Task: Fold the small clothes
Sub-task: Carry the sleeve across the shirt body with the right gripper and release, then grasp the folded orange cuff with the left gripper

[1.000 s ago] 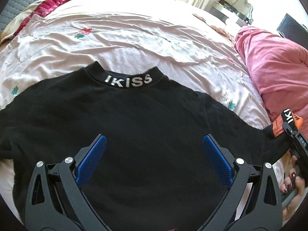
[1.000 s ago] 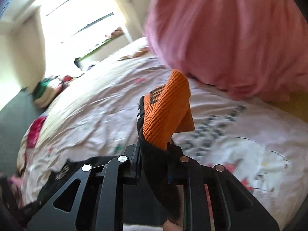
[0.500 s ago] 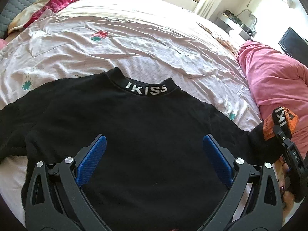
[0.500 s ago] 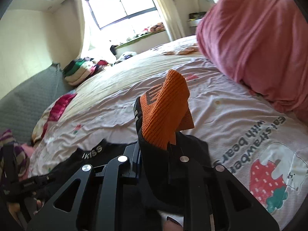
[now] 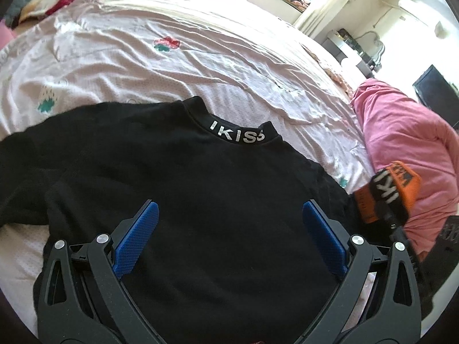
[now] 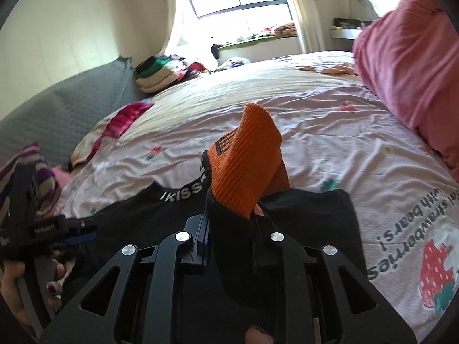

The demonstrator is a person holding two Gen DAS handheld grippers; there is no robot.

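Left wrist view only: left gripper (image 5: 228, 223) jaws wide open, empty, hovering over black knit sweater (image 5: 186, 200) spread flat on pink printed bedsheet (image 5: 172, 66); collar reads "IKISS". Right wrist view only: right gripper (image 6: 232, 223) jaws opening, orange ribbed sleeve cuff (image 6: 246, 157) still pinched between them, lifted above sweater; sheet print reads "strawberries with bears!". Pink pillow (image 6: 410, 63) at right.

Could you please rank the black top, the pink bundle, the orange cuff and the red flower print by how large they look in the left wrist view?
1. black top, by far the largest
2. pink bundle
3. orange cuff
4. red flower print

The cuff is nearer the camera than the flower print, so that last pair is unsure.
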